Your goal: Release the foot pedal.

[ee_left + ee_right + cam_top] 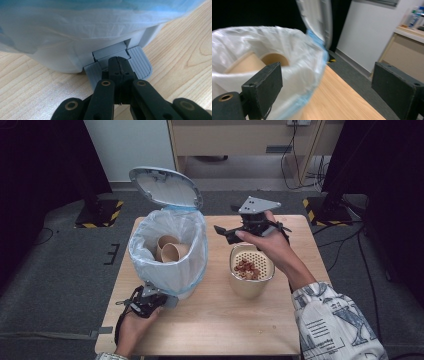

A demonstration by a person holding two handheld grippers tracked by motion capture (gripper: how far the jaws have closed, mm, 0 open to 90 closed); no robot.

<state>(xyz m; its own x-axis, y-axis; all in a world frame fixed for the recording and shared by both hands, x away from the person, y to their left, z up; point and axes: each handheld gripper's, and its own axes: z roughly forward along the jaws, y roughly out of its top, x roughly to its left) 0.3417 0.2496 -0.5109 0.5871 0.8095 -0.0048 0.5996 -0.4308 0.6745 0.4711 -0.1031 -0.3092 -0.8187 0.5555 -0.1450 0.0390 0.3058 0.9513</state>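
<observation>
Left gripper view: the left claw (119, 65) has its jaws pressed together, holding nothing, the tips down on the ribbed grey foot pedal (140, 63) of the small grey pedal bin lined with a white plastic bag (167, 251). The bin's lid (166, 186) stands up, with brown paper cups (170, 250) inside. The right claw (325, 87) gapes wide and empty above the wooden worktop (215, 315), just above a beige strainer cup of reddish scraps (250, 270).

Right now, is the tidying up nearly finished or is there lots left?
About halfway, it seems. Done: paper cups lie inside the bin. In hand: the shut left gripper rests on the pedal, the lid is up, and the right gripper hangs open, holding nothing. Left: the cup with reddish bits stands on the table.
</observation>
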